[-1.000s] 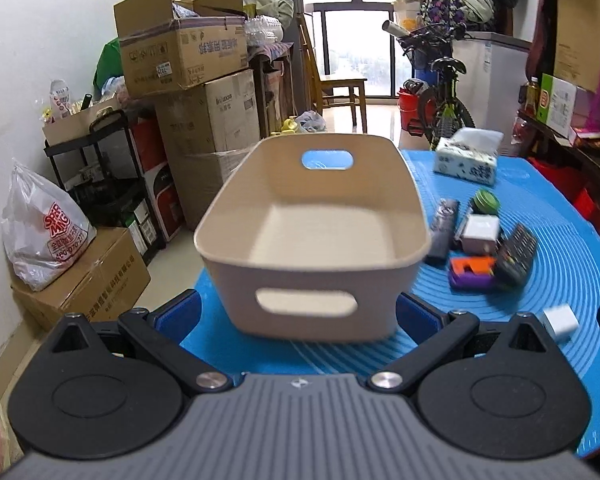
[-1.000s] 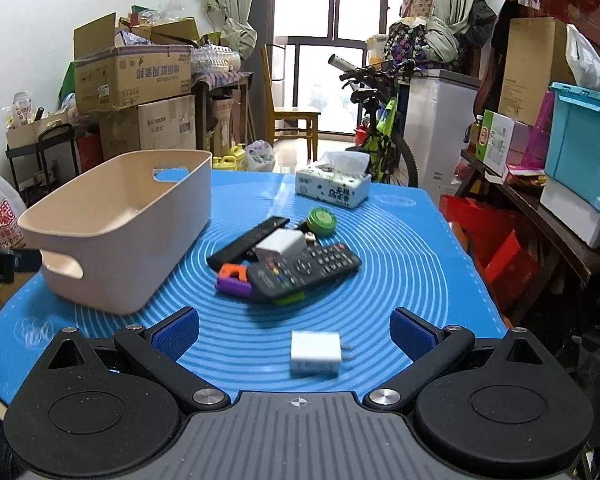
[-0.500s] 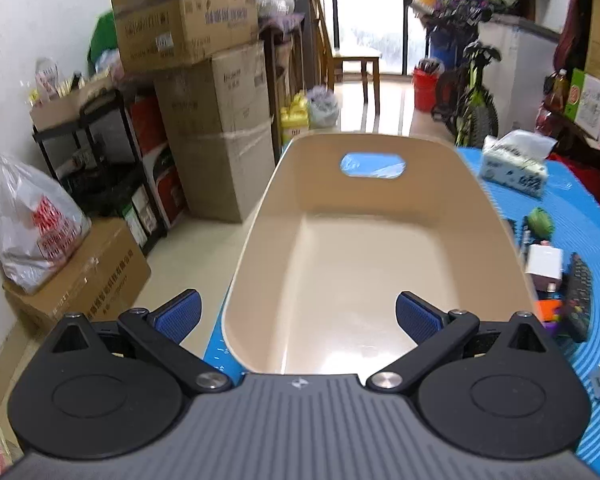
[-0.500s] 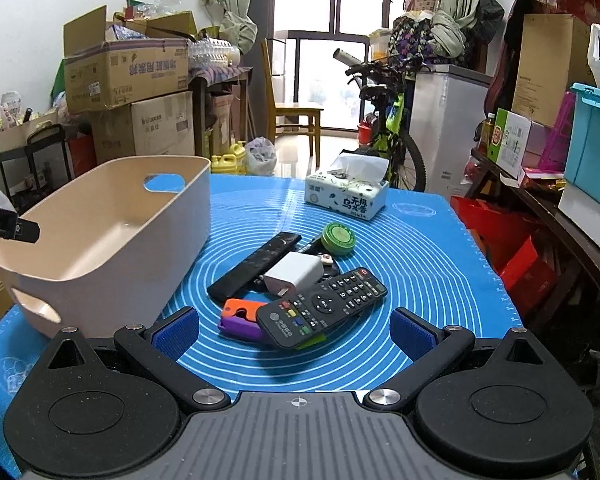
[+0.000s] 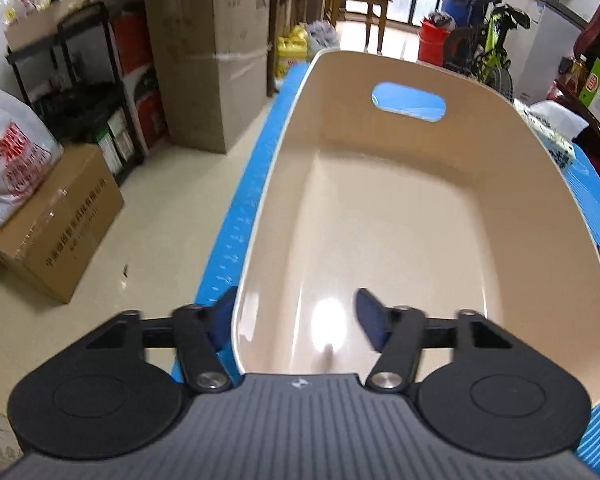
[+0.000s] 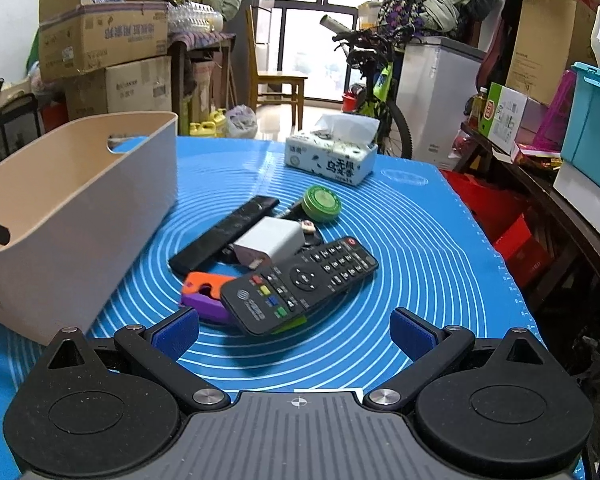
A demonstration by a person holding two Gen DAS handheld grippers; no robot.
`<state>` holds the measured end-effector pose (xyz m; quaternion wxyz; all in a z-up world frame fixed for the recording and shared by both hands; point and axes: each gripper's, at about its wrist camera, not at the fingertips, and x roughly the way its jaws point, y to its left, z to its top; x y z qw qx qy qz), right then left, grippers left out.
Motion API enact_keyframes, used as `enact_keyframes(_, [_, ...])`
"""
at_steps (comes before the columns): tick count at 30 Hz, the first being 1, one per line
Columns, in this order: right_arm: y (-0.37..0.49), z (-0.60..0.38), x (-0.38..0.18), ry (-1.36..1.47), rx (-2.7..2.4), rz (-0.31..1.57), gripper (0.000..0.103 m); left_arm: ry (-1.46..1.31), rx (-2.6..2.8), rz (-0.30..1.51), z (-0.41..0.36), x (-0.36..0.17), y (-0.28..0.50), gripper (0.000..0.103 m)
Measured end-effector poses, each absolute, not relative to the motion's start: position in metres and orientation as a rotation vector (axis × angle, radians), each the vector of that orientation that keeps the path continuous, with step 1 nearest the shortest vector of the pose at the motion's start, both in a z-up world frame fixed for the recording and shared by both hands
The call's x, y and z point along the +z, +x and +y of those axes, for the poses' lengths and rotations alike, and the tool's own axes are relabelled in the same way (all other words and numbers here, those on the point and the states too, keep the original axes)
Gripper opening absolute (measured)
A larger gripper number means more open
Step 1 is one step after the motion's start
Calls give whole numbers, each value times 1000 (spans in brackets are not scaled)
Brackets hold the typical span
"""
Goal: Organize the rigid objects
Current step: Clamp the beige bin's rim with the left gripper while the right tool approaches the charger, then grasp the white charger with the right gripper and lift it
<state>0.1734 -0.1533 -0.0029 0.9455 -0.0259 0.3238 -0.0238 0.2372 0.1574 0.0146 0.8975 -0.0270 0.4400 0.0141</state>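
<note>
An empty beige bin (image 5: 400, 216) stands on the blue mat at the table's left; it also shows in the right wrist view (image 6: 72, 200). My left gripper (image 5: 296, 316) is open and straddles the bin's near-left rim, one finger outside, one inside. My right gripper (image 6: 294, 334) is open and empty, low over the mat, just short of a pile: a black button remote (image 6: 300, 284), a slim black remote (image 6: 224, 232), a white charger (image 6: 270, 242), an orange-and-purple piece (image 6: 204, 292) and a green round tin (image 6: 321, 203).
A tissue box (image 6: 332, 158) sits at the mat's far side. Cardboard boxes (image 5: 48, 220) and a white bag stand on the floor left of the table. A bicycle (image 6: 376, 80), a freezer and cluttered shelves fill the right and back.
My left gripper has moved forward and down over the bin's near rim, and its fingers have narrowed around the wall. My right gripper has advanced past a small white plug toward the remotes.
</note>
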Motion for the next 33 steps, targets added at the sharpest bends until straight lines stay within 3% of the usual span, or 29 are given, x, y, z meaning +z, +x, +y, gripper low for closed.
enact_keyframes(2, [176,-154,-7,-60,-57,668,100,-64,19,898,160,16,236,52])
enact_keyframes(6, [179,-157,-13,-84,-85,685,100,-34,47,893,163,19,239,23])
enact_keyframes(10, [178,-162,-17,-86,-103,705,100,-22,53,891,166,19,243,7])
enact_keyframes(28, [170,-177,-46,-96,-126,818,100,-41,19,885,173,17,244,5])
enact_keyframes(33, [173,-186,-55,-36,-118,837,90,-38,13,879,175,16,243,5])
